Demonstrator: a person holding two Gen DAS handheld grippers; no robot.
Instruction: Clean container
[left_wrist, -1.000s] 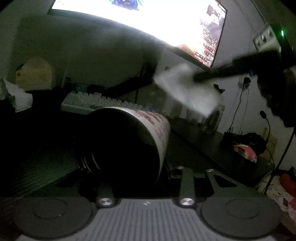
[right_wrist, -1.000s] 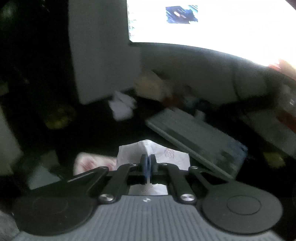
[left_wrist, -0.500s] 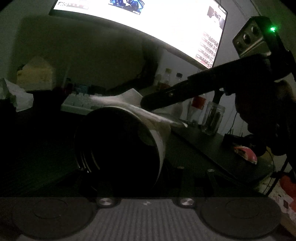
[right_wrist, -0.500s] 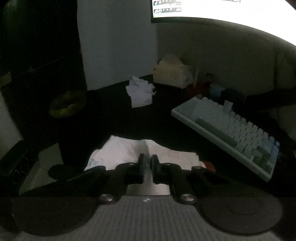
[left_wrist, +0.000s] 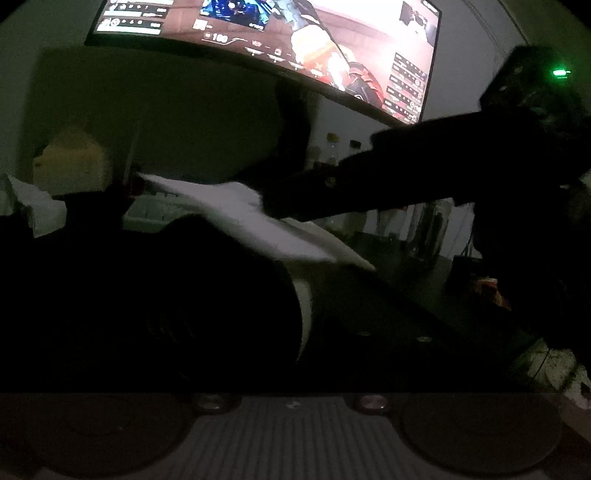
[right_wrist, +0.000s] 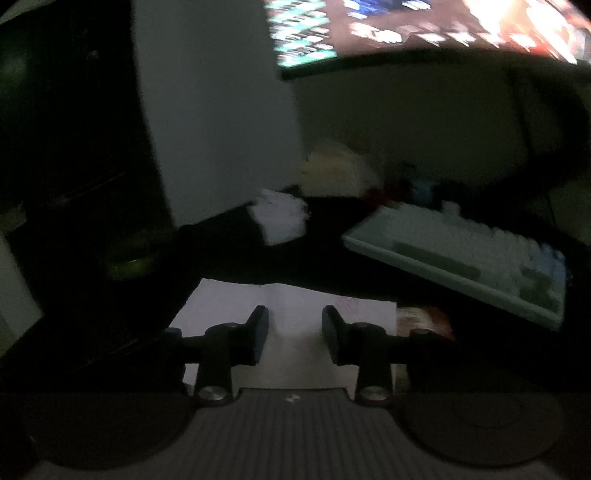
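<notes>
Right claw (right_wrist: 294, 334): fingers spread, nothing pinched; tissue (right_wrist: 295, 314) lies flat under and ahead of them. In the left view the same tissue (left_wrist: 258, 221) drapes over the upper rim of the container (left_wrist: 303, 295), a paper cup lying on its side just ahead of the left camera. Left claw: too dark to tell whether it clamps the cup; probably does.

Handling estimate: cup light, thin-walled, crushes easily, so hold at the stiff rolled rim, light squeeze. Tissue soft, limp, tears if dragged; re-pinch at a folded middle, not a corner. Keyboard (right_wrist: 461, 251) on tabletop nearby.
</notes>
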